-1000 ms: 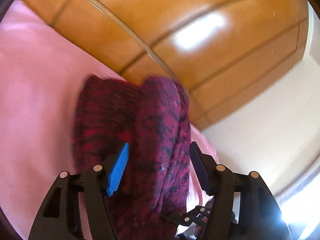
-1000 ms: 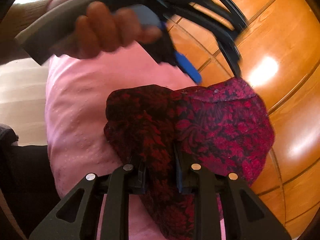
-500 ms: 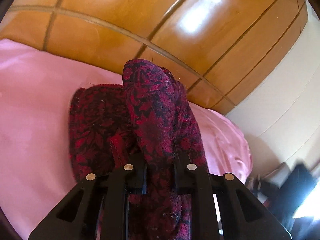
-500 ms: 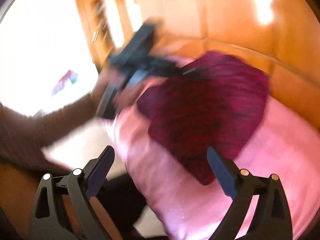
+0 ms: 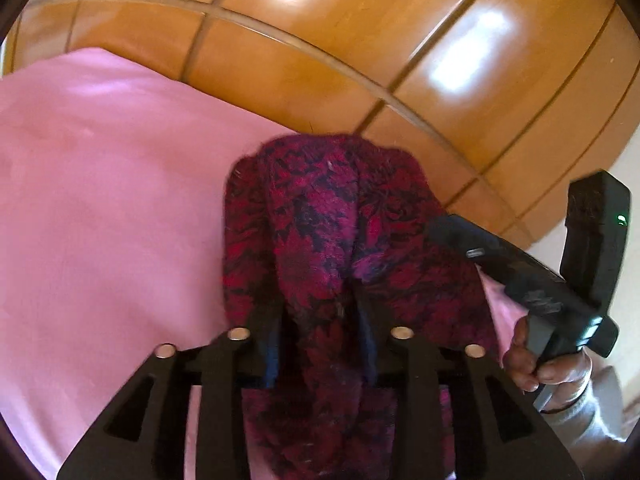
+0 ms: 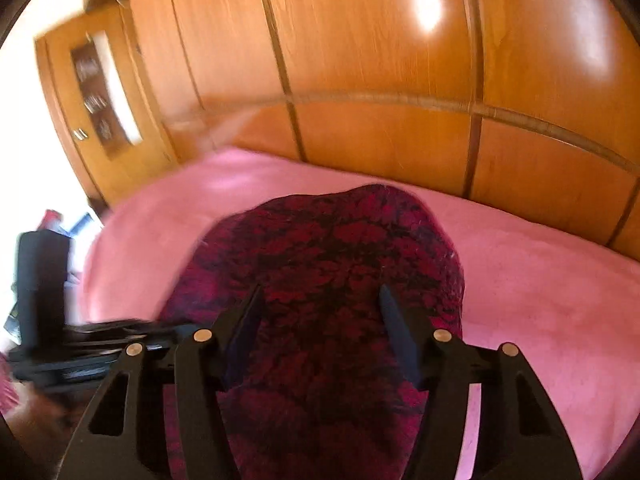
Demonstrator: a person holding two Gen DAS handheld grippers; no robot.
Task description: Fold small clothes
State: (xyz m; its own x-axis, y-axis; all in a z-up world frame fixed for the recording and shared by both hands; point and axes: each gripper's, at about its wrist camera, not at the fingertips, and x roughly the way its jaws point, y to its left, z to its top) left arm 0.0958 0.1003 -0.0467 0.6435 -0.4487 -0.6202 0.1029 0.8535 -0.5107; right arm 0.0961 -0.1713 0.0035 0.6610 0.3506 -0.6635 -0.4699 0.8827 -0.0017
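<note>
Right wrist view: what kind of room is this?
Probably a bedroom in a home: a pink bedspread under the red patterned garment, a glossy wooden panelled wall or wardrobe behind, and a glass-fronted wooden cabinet.

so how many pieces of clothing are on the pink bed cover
1: a dark red floral garment bunched on the pink bed cover near the wooden headboard. A fold of it runs between the left hand-held gripper's fingers. More could be hidden beneath.

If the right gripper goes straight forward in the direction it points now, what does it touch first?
Most likely the dark red patterned fabric garment, which already lies between the closing right gripper fingers. Beyond it comes the pink bed cover, but depth is unclear.
</note>
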